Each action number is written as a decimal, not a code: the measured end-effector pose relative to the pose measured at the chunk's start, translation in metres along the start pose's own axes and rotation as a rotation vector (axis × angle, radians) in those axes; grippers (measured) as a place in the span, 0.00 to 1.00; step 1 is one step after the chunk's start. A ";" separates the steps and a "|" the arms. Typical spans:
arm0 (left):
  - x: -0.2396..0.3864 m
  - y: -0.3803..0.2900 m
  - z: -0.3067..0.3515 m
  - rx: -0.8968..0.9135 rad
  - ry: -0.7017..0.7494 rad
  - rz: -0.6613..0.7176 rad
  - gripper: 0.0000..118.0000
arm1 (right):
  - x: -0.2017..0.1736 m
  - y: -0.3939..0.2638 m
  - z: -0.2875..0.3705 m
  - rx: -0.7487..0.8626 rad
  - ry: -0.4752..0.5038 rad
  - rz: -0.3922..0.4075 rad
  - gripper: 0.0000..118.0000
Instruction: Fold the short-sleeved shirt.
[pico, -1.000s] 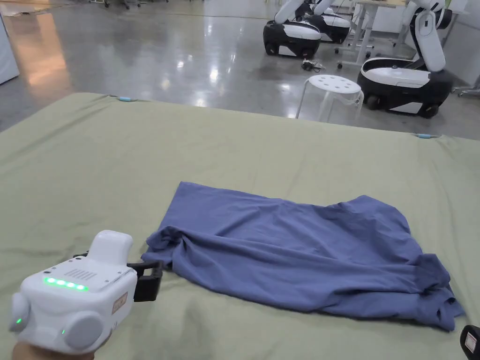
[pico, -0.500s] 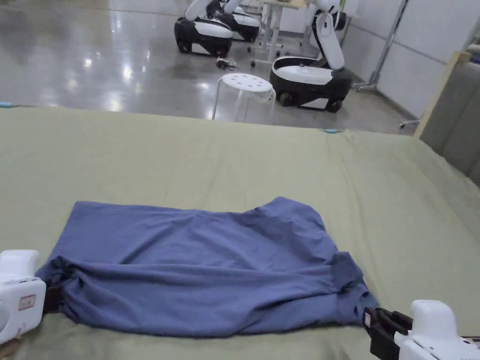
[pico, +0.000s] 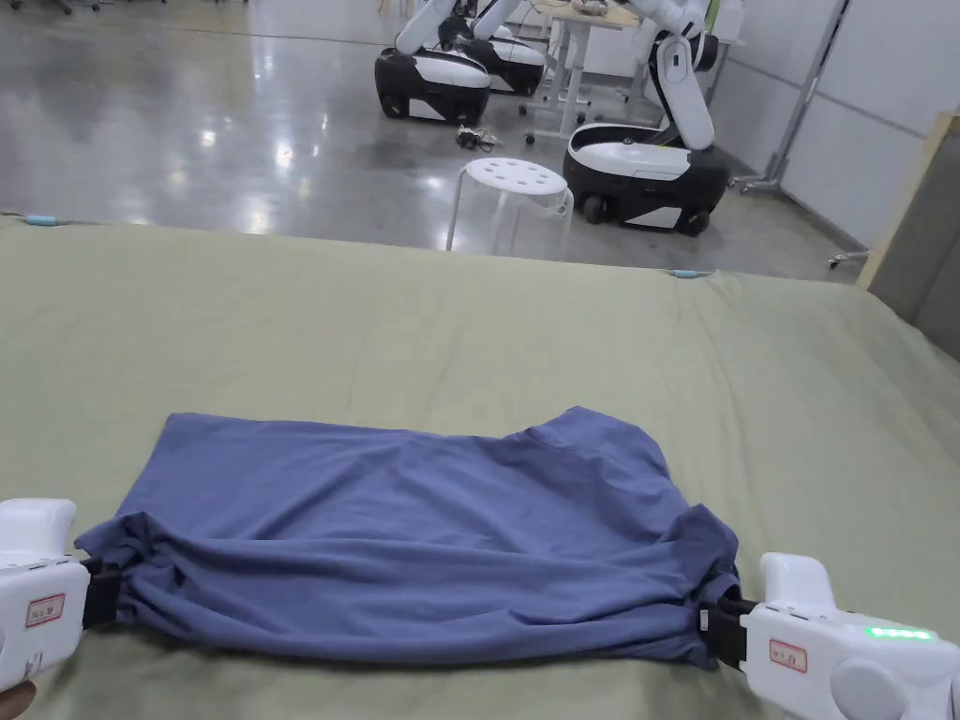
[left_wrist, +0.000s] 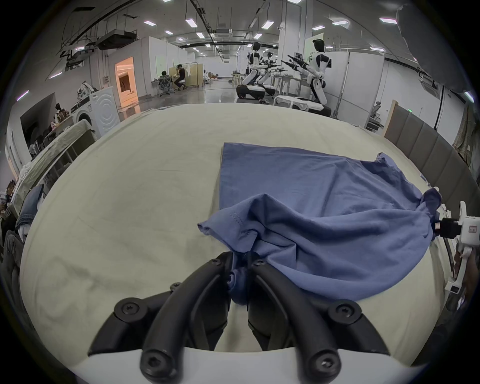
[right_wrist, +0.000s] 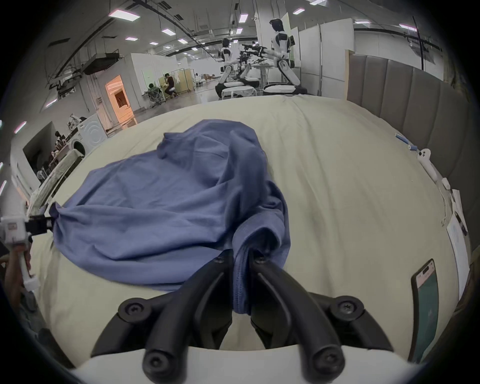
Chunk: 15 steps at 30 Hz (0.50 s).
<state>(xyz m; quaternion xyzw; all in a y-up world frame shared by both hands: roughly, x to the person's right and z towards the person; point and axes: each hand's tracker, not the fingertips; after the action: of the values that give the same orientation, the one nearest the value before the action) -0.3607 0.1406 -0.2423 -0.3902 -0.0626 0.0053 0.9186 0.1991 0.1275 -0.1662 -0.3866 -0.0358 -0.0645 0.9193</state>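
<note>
A blue short-sleeved shirt (pico: 422, 534) lies sideways on the green bed cover (pico: 469, 319), its near edge bunched and stretched between the two grippers. My left gripper (pico: 98, 595) is shut on the shirt's near left end; in the left gripper view the blue cloth (left_wrist: 311, 220) is pinched between the black jaws of the left gripper (left_wrist: 240, 262). My right gripper (pico: 717, 630) is shut on the shirt's near right end; in the right gripper view a ribbed fold of the shirt (right_wrist: 168, 202) runs down between the jaws of the right gripper (right_wrist: 241, 259).
A white stool (pico: 511, 187) and wheeled white robots (pico: 647, 164) stand on the shiny floor beyond the bed. A padded grey headboard (right_wrist: 415, 104) lines the right side. A phone (right_wrist: 426, 306), papers and small white items lie near that edge.
The head camera swung right, bringing the right gripper into view. The right gripper has closed in on the shirt's near right end and taken hold. The left gripper keeps its hold.
</note>
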 end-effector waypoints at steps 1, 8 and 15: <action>0.000 0.000 0.006 0.002 0.002 0.002 0.08 | 0.001 0.003 0.008 0.002 0.007 -0.008 0.10; -0.007 0.003 0.081 0.032 -0.078 0.022 0.08 | 0.004 0.018 0.100 0.064 0.066 -0.008 0.10; -0.012 -0.057 0.155 -0.003 -0.102 0.065 0.08 | 0.026 -0.044 0.153 0.024 0.086 -0.030 0.10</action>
<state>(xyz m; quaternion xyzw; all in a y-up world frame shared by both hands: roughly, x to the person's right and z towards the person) -0.3934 0.2113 -0.0957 -0.3925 -0.0968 0.0548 0.9130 0.2156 0.2045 -0.0254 -0.3719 -0.0030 -0.0945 0.9234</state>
